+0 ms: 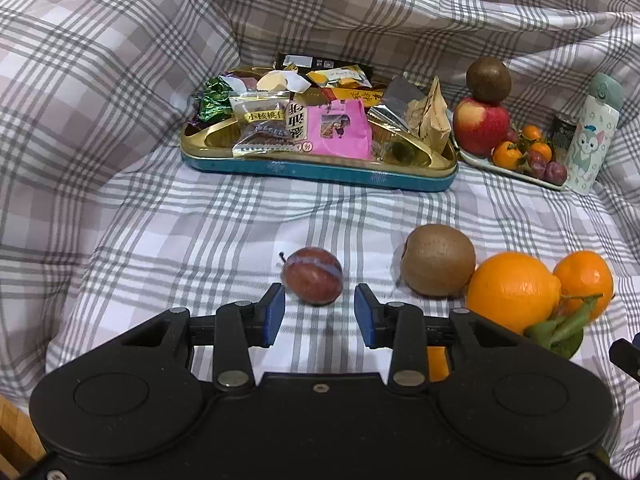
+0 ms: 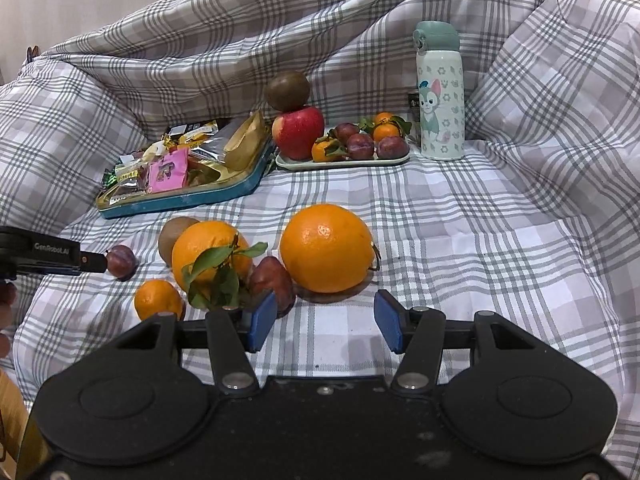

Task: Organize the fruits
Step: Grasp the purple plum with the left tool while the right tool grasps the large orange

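A: Plum (image 1: 313,276) is what your left wrist camera shows first, lying on the checked cloth (image 1: 160,220) just ahead of your left gripper (image 1: 320,314). Your blue pads stand spread, one either side of the plum's near edge, and neither presses it.

B: And measured from that plum?

A: Right of it sits a kiwi (image 1: 438,260), then an orange (image 1: 514,290) touching the kiwi, with a smaller mandarin (image 1: 584,280) right of the orange. Well behind the plum is the snack tin (image 1: 320,170); right of the tin, the fruit tray (image 1: 516,172) with an apple (image 1: 480,124) and a second kiwi (image 1: 488,80) perched on top of it.

B: What does your right wrist camera add?

A: A second plum (image 2: 272,280) and a large orange (image 2: 326,248), both hidden from the left view. Your right gripper (image 2: 326,322) hangs spread and empty just short of that orange; its left pad is just in front of this second plum. The first plum (image 2: 122,262) shows far left here, with the tip of your left gripper (image 2: 90,263) against its side, though contact cannot be judged. A small mandarin (image 2: 158,300) lies in front of it to the right, beside the leafy orange (image 2: 210,254). The bottle (image 2: 440,92) stands upright beside the tray (image 2: 344,162), in full view here but cut off at the left view's edge.
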The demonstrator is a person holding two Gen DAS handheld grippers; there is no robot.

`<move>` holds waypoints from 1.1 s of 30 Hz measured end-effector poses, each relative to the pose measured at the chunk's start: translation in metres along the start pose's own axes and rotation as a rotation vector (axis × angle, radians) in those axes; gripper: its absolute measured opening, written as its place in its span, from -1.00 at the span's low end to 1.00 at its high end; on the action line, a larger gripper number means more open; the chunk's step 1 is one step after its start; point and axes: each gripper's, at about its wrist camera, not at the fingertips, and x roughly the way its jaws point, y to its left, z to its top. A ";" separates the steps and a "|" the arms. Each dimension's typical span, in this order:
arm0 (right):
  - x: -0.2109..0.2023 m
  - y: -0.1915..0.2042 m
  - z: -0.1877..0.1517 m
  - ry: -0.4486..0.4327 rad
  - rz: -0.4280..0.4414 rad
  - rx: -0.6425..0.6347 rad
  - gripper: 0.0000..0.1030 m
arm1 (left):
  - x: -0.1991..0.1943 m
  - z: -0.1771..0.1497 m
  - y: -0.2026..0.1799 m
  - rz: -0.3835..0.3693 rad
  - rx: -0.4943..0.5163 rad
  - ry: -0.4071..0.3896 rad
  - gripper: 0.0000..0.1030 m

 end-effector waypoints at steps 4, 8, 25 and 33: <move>0.002 0.000 0.006 -0.020 -0.002 -0.001 0.11 | 0.011 0.004 0.002 -0.005 -0.027 0.013 -0.10; 0.004 -0.001 0.013 -0.048 -0.010 -0.004 0.11 | 0.021 0.007 0.006 0.003 -0.056 0.027 -0.10; 0.046 -0.008 0.041 -0.090 -0.059 0.003 0.11 | 0.045 0.012 0.008 0.008 -0.078 0.041 -0.01; 0.069 -0.006 0.047 -0.099 -0.073 -0.025 0.11 | 0.054 0.010 0.010 0.004 -0.094 0.055 0.00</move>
